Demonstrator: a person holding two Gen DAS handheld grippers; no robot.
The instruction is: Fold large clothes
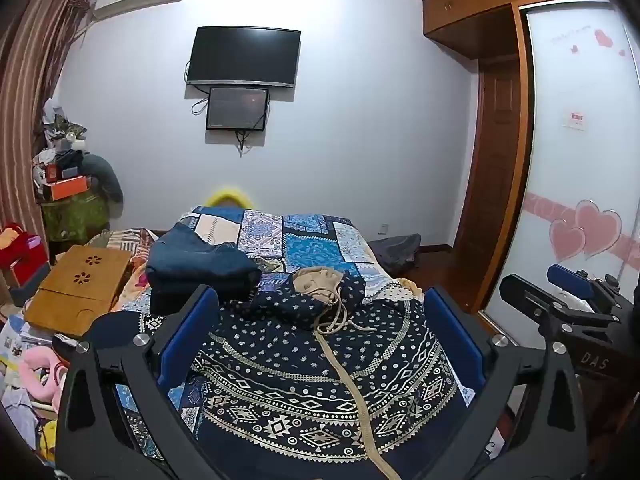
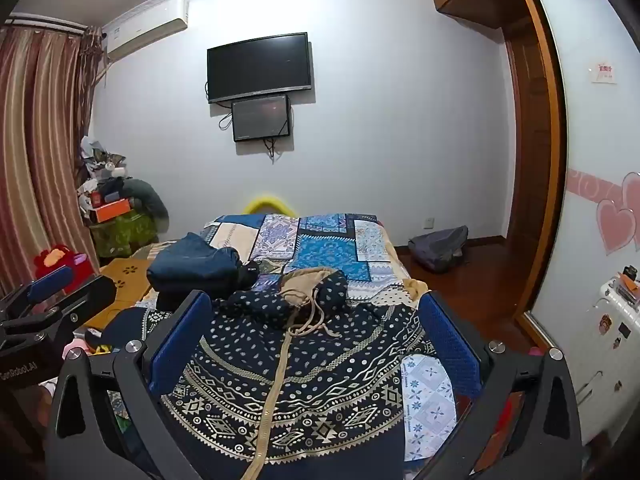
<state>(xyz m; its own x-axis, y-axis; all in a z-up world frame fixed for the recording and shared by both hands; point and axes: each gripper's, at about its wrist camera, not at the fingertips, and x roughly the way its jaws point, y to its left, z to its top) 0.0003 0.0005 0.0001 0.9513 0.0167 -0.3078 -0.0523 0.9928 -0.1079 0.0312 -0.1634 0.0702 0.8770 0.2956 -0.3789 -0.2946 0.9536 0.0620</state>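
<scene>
Tongs (image 1: 320,320) over patterned, seemingly hooded garment (image 1: 320,380)

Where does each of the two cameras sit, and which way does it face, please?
Left wrist view: sits on the left tongs, open, looking along the bed at the patterned navy garment and wall TV; the right tongs show at the right edge.
Right wrist view: sits on the right tongs, open, facing the same way; the left tongs show at the left edge.
Shared: garment, TV, folded blue clothes and patchwork bedspread.
</scene>
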